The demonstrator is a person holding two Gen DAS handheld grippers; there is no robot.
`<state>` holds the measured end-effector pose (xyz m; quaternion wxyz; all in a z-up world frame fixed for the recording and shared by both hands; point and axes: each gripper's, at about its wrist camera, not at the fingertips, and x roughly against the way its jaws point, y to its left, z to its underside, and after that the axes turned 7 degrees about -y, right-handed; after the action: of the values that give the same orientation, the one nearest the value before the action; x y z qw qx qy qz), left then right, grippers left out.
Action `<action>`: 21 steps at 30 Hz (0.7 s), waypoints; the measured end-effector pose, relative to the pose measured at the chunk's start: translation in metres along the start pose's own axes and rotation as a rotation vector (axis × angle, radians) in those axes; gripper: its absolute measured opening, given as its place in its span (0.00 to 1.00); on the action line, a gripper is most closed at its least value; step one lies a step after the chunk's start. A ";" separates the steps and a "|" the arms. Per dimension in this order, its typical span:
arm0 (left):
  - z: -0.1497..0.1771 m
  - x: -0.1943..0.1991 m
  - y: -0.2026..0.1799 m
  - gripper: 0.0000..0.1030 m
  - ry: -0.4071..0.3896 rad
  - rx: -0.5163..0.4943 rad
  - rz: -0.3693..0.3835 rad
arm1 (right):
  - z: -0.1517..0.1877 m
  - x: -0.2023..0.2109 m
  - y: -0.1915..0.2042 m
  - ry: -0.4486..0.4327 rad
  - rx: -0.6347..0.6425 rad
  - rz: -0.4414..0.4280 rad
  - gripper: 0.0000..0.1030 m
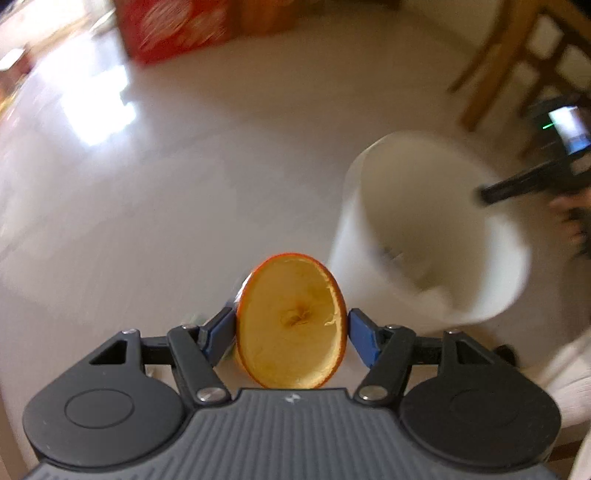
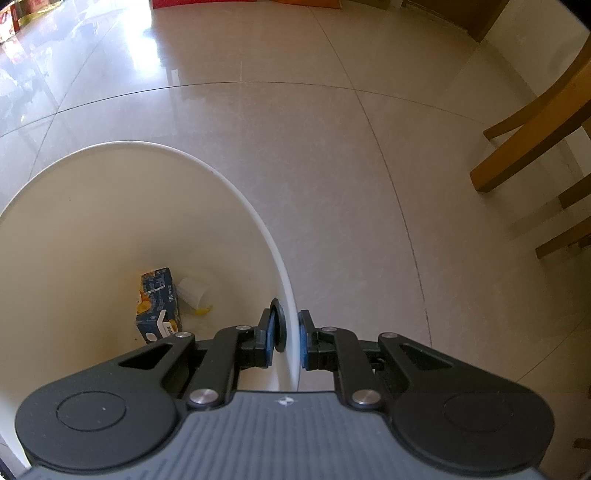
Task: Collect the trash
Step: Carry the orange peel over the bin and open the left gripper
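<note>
A hollow half orange peel, pale inside with an orange rim, sits between the blue pads of my left gripper, which is shut on it above the tiled floor. To its right stands a white bin, blurred. My right gripper shows there at the bin's far rim. In the right wrist view my right gripper is shut on the rim of the white bin. Inside the bin lie a dark blue carton and a white crumpled paper.
Wooden chair legs stand to the right of the bin. A red box stands on the floor at the back. A person's hand holds the right gripper. Small bits of litter lie on the floor behind the left finger.
</note>
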<state>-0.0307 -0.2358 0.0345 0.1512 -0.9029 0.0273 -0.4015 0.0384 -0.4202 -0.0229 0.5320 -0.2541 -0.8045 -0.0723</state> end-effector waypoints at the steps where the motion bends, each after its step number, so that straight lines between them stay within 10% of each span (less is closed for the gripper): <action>1: -0.010 0.004 -0.010 0.65 -0.020 -0.017 0.020 | 0.001 0.000 0.000 0.000 0.002 -0.001 0.15; 10: -0.055 -0.016 -0.079 0.76 -0.077 -0.102 0.061 | 0.001 0.001 0.000 -0.001 0.007 -0.007 0.15; 21: -0.026 -0.018 -0.058 0.78 -0.098 -0.023 0.052 | 0.000 0.000 -0.001 0.005 -0.002 -0.018 0.15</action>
<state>-0.0662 -0.1841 0.0546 0.1524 -0.9222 0.0479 -0.3522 0.0377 -0.4210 -0.0227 0.5329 -0.2473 -0.8054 -0.0784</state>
